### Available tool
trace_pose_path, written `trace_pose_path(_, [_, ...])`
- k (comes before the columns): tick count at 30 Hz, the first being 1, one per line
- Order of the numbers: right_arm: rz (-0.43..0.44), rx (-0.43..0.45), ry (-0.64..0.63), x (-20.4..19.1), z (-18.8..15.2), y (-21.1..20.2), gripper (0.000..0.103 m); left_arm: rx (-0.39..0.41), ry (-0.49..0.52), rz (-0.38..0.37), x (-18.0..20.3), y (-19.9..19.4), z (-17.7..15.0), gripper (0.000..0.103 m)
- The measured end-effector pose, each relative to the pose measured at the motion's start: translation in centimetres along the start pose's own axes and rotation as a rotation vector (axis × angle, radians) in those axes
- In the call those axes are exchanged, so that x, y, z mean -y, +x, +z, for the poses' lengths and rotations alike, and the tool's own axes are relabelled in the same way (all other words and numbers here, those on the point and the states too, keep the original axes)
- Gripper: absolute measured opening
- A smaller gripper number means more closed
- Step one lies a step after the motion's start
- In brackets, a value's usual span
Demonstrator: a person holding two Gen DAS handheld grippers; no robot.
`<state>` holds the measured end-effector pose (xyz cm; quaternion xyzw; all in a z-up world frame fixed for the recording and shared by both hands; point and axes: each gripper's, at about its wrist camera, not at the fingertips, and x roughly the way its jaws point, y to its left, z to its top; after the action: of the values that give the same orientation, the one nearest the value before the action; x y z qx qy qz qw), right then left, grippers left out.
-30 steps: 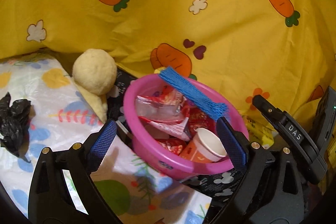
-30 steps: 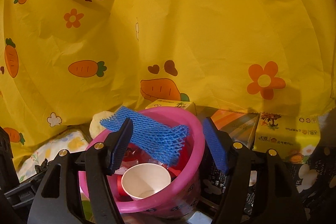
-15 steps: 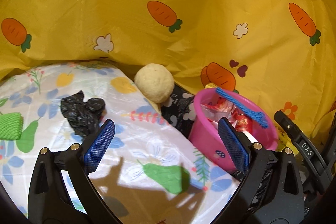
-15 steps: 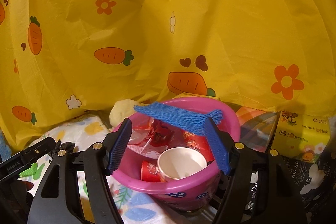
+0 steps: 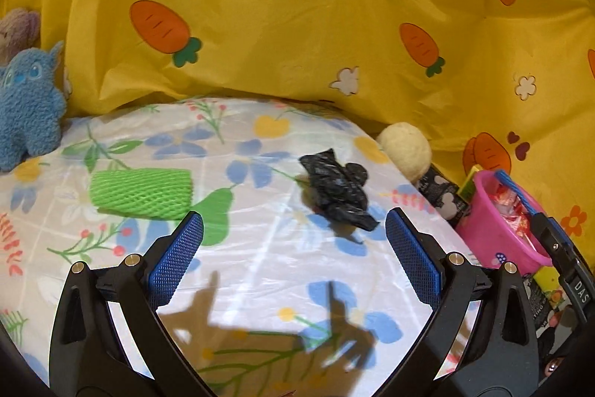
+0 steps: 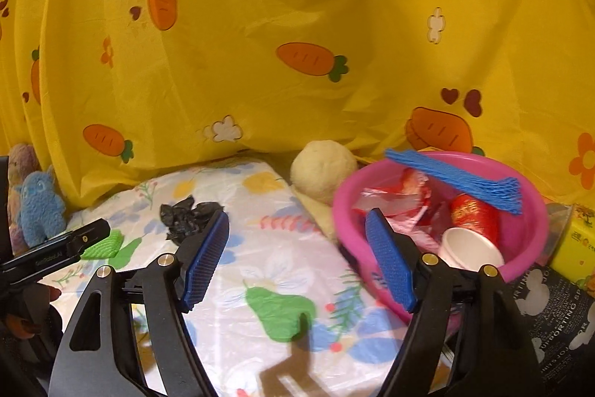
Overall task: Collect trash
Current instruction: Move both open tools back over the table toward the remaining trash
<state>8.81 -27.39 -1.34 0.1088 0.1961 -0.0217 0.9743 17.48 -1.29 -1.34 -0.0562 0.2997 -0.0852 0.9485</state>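
Both the left gripper (image 5: 293,248) and the right gripper (image 6: 297,259) are empty; the left's jaws stand apart and the right's are opening. The crumpled black plastic bag (image 5: 338,188), near the flowered sheet's (image 5: 260,266) right edge, could slip from the pads or snag the sheet.

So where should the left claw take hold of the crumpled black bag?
Across the bunched middle of the black bag, coming down from above with the left claw, already open. It lies loose and crumpled on the floral sheet, so the raised folds should pinch easier than the flat tail.
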Motion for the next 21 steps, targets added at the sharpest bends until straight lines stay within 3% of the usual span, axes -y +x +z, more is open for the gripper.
trace_pose_path(6, [0.091,-0.065,-0.089,-5.7,-0.1,3.2,0.075,0.031,-0.063,0.103,-5.4,-1.0,0.7,0.097])
trace_pose_path(11, [0.106,-0.118,-0.144,-9.1,-0.2,6.2,0.076,0.029,-0.099,0.170,-8.7,-0.6,1.1,0.097])
trace_pose_path(21, [0.090,-0.204,-0.179,-12.2,-0.4,11.6,0.076,-0.010,-0.091,0.209,-10.8,1.2,1.5,0.097])
